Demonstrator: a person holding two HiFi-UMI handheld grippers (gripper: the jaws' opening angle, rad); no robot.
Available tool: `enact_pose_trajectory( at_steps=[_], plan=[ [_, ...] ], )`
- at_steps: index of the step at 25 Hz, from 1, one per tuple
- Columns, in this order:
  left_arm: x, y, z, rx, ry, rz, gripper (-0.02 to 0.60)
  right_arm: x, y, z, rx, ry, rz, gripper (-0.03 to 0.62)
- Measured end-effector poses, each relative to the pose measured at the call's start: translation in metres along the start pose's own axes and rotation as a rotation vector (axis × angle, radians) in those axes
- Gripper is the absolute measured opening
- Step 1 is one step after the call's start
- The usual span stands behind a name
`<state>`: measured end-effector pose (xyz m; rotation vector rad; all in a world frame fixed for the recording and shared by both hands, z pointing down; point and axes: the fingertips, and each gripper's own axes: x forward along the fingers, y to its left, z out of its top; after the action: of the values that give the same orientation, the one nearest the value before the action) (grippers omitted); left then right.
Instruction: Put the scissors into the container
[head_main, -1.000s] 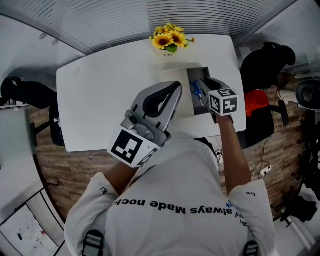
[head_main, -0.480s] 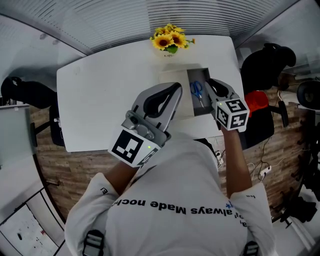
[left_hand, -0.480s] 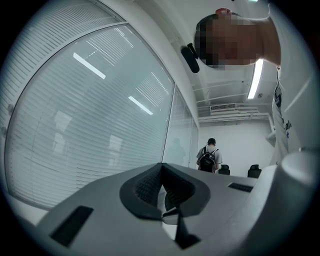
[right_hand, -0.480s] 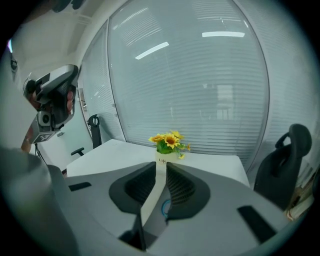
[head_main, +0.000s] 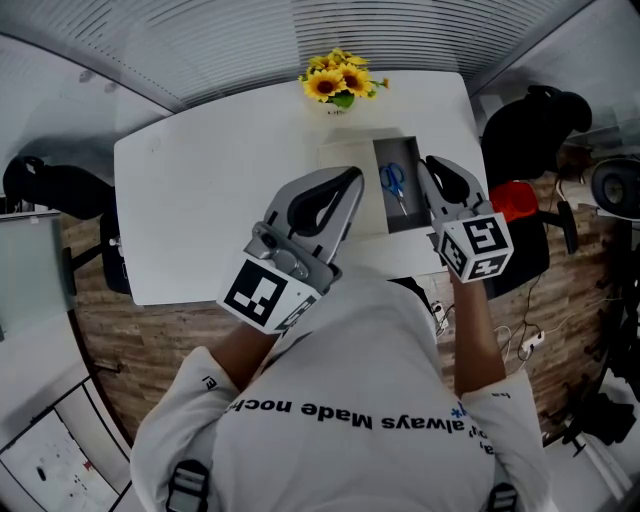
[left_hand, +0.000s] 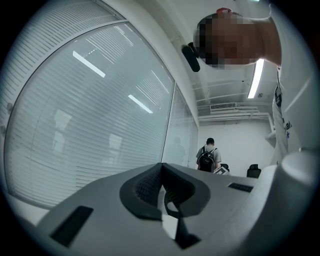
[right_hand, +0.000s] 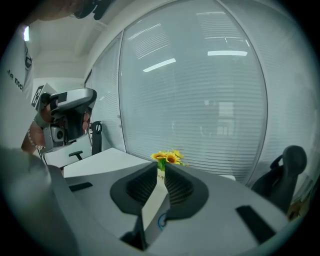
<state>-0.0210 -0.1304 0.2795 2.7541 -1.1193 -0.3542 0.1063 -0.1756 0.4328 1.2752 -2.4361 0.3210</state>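
Note:
The blue-handled scissors (head_main: 393, 185) lie inside the grey open container (head_main: 405, 155) at the right of the white table (head_main: 220, 190). My right gripper (head_main: 436, 172) is lifted just right of the container, clear of the scissors. Its jaws are closing to a narrow gap (right_hand: 161, 175) with nothing gripped between them. A sliver of blue scissors handle (right_hand: 162, 221) shows far below that gap. My left gripper (head_main: 350, 178) is held up in front of the person's chest, left of the container, with its pads (left_hand: 150, 182) together and nothing in them.
A pot of sunflowers (head_main: 340, 80) stands at the table's far edge, behind the container; the right gripper view shows the sunflowers (right_hand: 166, 158) too. A cream board (head_main: 345, 155) lies left of the container. Black office chairs (head_main: 530, 130) flank the table. In the left gripper view a person (left_hand: 206, 157) stands far off.
My right gripper has drawn back from over the container, toward the person and to the right, and its jaws have narrowed. The scissors now lie uncovered in the container. The left gripper has not moved.

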Motion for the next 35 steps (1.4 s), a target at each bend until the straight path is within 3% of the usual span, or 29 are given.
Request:
enact_pose_trajectory(
  at_steps=[14,35],
  plan=[
    [0.001,-0.003,-0.001,-0.004,0.002,-0.005,0.02,-0.038,0.02,0.037,-0.113,-0.108,-0.018,0.034],
    [-0.001,-0.01,0.0,-0.006,0.001,-0.019,0.019,-0.092,0.036,0.087,-0.173,-0.231,-0.056,0.008]
  ],
)
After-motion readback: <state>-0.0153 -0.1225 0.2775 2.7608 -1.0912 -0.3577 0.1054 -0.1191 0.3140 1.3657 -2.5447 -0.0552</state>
